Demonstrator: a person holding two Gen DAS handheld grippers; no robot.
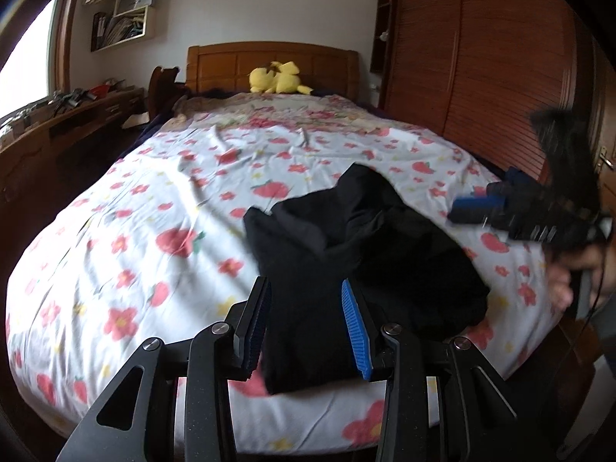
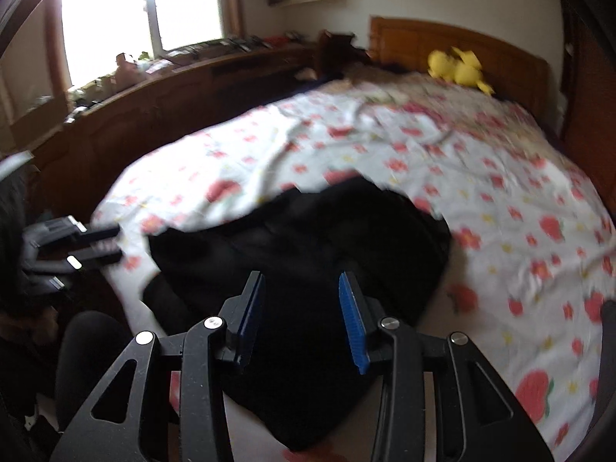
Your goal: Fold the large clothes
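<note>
Left gripper (image 1: 304, 323): jaws part open, blue pads apart, nothing pinched; black cloth shows behind the gap but lies on the bed below. Right gripper (image 2: 302, 319): jaws likewise part open, no fabric between the pads. In the left wrist view it hangs in the air off the right side of the bed, clear of the cloth.

Black garment (image 1: 358, 254): lies on the flowered bedsheet (image 1: 154, 192), toward the foot of the bed and a little to the right of its middle. It is already doubled into a thick, roughly oblong bundle with a raised hump and one loose flap at the far end. Near edge runs fairly straight. Right wrist view is smeared with motion, so the outline on that side cannot be read well.

Step, as judged: between folds, both tools free of the cloth, bundle only partly tidy.

Next move probably calls for each gripper to come down on a corner or edge of the bundle, pinch through all layers, then carry it over evenly so that the layers do not slip.

Yellow plush toy (image 1: 277, 77) sits at the headboard, well apart.
</note>
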